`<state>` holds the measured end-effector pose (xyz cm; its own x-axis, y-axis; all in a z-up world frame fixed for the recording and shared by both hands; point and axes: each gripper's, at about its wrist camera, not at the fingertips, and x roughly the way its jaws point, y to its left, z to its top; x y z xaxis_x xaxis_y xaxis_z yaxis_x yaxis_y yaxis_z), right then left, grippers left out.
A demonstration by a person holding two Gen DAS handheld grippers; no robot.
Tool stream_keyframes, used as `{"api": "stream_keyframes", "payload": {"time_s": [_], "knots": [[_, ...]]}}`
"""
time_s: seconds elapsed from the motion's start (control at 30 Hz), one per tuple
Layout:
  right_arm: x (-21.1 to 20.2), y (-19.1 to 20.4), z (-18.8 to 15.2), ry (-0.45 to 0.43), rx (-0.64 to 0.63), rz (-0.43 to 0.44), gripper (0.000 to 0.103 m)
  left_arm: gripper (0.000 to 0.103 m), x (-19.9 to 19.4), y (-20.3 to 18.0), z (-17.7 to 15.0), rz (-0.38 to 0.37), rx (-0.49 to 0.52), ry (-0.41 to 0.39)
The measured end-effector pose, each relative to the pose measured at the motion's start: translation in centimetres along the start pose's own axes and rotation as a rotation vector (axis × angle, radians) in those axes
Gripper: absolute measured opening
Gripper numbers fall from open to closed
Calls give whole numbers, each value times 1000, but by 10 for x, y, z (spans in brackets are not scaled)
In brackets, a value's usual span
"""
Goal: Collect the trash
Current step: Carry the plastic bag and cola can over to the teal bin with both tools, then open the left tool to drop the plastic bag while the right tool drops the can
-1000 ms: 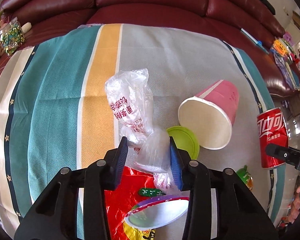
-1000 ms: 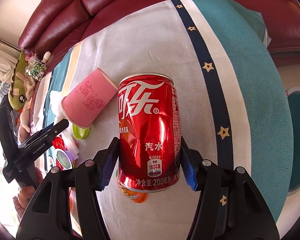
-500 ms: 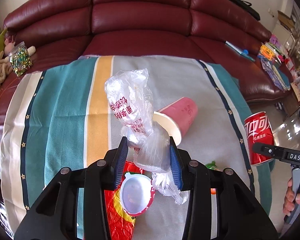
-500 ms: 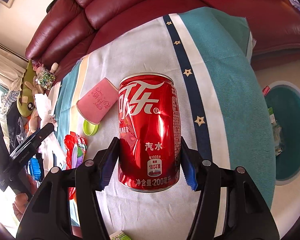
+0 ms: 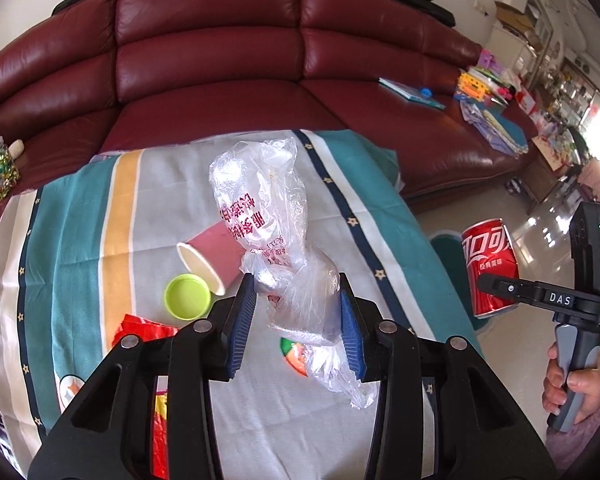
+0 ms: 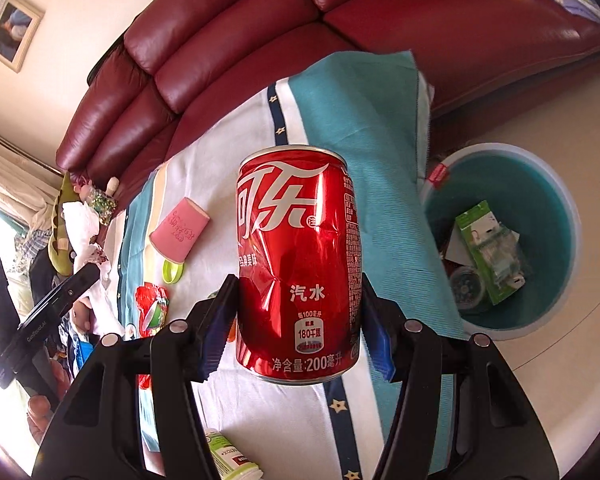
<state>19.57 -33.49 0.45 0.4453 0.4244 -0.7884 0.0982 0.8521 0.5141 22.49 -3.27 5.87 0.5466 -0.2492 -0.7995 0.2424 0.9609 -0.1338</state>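
Observation:
My left gripper (image 5: pixel 296 316) is shut on a crumpled clear plastic bag (image 5: pixel 268 216) with red print and holds it well above the striped tablecloth (image 5: pixel 76 216). My right gripper (image 6: pixel 296 320) is shut on a dented red cola can (image 6: pixel 296 264), upright, raised past the table's right edge; the can also shows in the left wrist view (image 5: pixel 490 268). A teal trash bin (image 6: pixel 556 184) with several discarded items stands on the floor to the right. On the cloth lie a pink paper cup (image 5: pixel 216 250), a green lid (image 5: pixel 187 296) and a red wrapper (image 5: pixel 140 330).
A dark red leather sofa (image 5: pixel 220 60) runs behind the table, with books and toys (image 5: pixel 488 92) on its right seat. A white bottle (image 6: pixel 228 456) lies near the table's front edge. The floor (image 6: pixel 540 360) around the bin is pale tile.
Both grippers have risen and pulled back from the table with their loads. The right gripper has swung the can to the right, so the trash bin now shows in full.

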Motion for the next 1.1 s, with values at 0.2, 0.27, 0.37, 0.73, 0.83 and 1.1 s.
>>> {"api": "stream_keyframes", "payload": {"time_s": [0.2, 0.27, 0.37, 0.73, 0.83, 1.1], "knots": [[-37, -64, -1, -69, 98, -30, 56, 41, 29, -86, 1, -82, 133, 61], [-51, -88, -3, -93, 132, -48, 56, 41, 43, -113, 0, -113, 171, 88], [-67, -121, -8, -117, 179, -63, 56, 41, 65, -153, -3, -161, 223, 127], [-86, -199, -11, -132, 285, -92, 56, 41, 139, -254, -9, -233, 319, 246], [-83, -211, -10, -122, 304, -94, 56, 42, 158, -267, -10, -235, 326, 273], [-75, -224, -1, -107, 318, -106, 56, 61, 196, -284, -4, -217, 320, 316]]}}
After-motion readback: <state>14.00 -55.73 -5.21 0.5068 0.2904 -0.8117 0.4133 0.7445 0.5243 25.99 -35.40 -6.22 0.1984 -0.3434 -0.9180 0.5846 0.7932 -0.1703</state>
